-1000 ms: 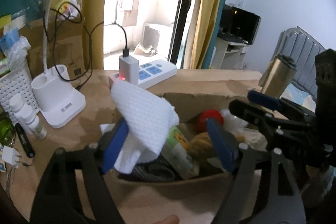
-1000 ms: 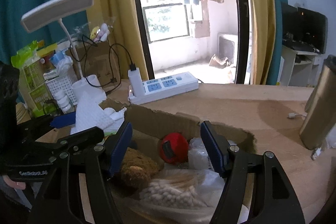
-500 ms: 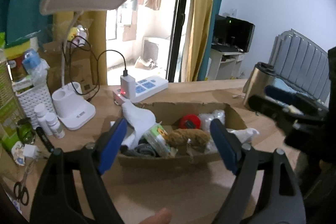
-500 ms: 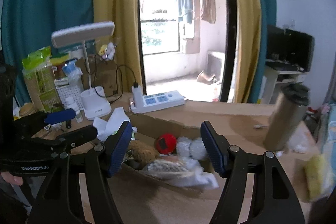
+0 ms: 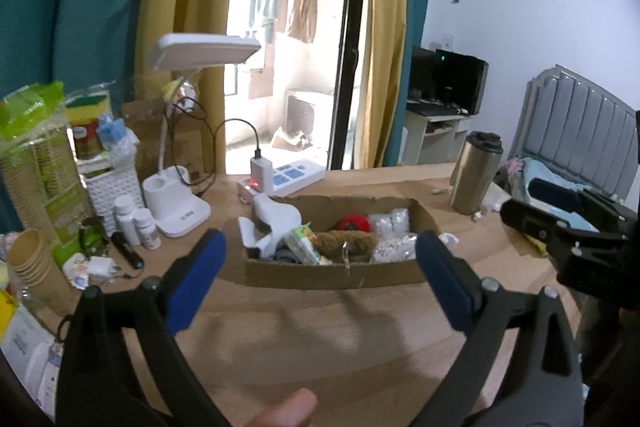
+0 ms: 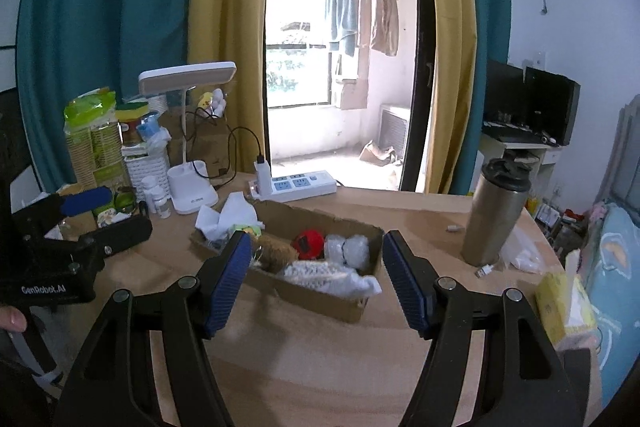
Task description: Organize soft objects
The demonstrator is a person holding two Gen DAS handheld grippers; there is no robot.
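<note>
- Left claw: jaws spread wide, nothing between them. Blue pads frame the cardboard box at centre frame; the claw is level, pointing across the desk toward the box, and apart from it.
- A fingertip of the holding hand shows at the bottom edge of the left view.
- Right claw: also wide open and empty, level, with the near side of the box between its pads in the picture; not touching it.
- In the left view the right claw appears at the right edge; in the right view the left claw sits at the left edge, over the desk and clear of the box.
- Box contents: white cloth draped over the box's left end, brown plush in the middle, red ball behind it, clear bags of white balls toward the right end. In the right view a white knitted piece hangs over the lower-right end.
- Surroundings: white desk lamp and power strip behind the box, steel tumbler to the right of the box, tissue pack at the right edge of the right view.
</note>
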